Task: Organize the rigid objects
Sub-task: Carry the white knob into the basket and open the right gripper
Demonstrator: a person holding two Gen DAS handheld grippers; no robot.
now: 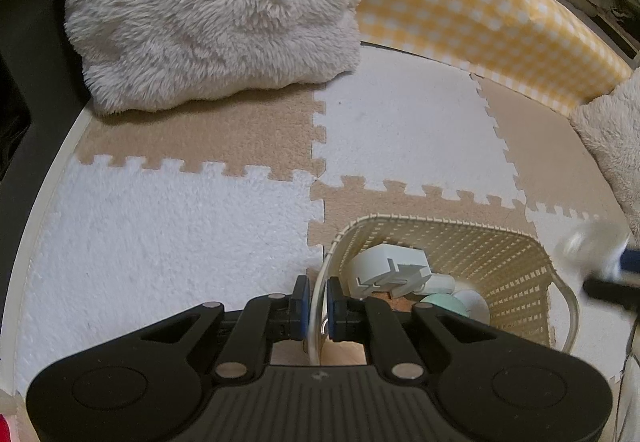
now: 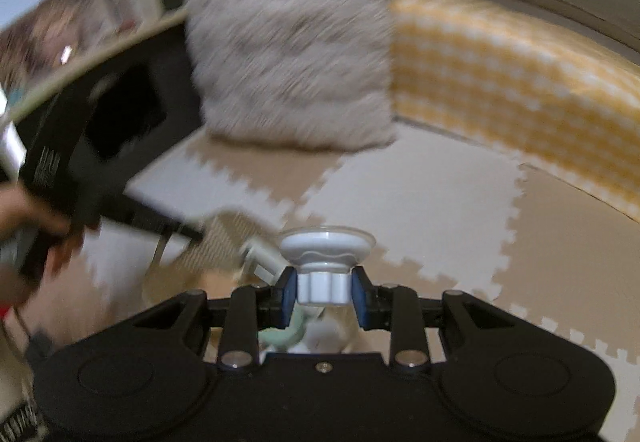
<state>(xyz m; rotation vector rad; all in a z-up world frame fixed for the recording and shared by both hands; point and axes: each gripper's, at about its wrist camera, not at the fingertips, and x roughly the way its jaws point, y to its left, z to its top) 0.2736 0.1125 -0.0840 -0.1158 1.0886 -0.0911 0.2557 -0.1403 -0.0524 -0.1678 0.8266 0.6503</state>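
A cream woven basket (image 1: pixel 516 274) stands on the foam mat. My left gripper (image 1: pixel 318 308) is shut on the basket's near rim, one finger inside and one outside. Inside lie a white plastic bracket (image 1: pixel 390 268) and pale green and white round pieces (image 1: pixel 444 302). My right gripper (image 2: pixel 324 296) is shut on a white suction-cup knob (image 2: pixel 326 246) and holds it above the basket (image 2: pixel 224 242); the view is blurred. In the left wrist view the right gripper (image 1: pixel 616 274) shows blurred at the right edge.
Beige and white puzzle mat tiles (image 1: pixel 400 130) cover the floor. A fluffy grey cushion (image 1: pixel 212 10) leans at the back beside a yellow checked cushion (image 1: pixel 480 10). Another fluffy cushion (image 1: pixel 612 138) is at the right. A black cabinet (image 2: pixel 132 114) stands left.
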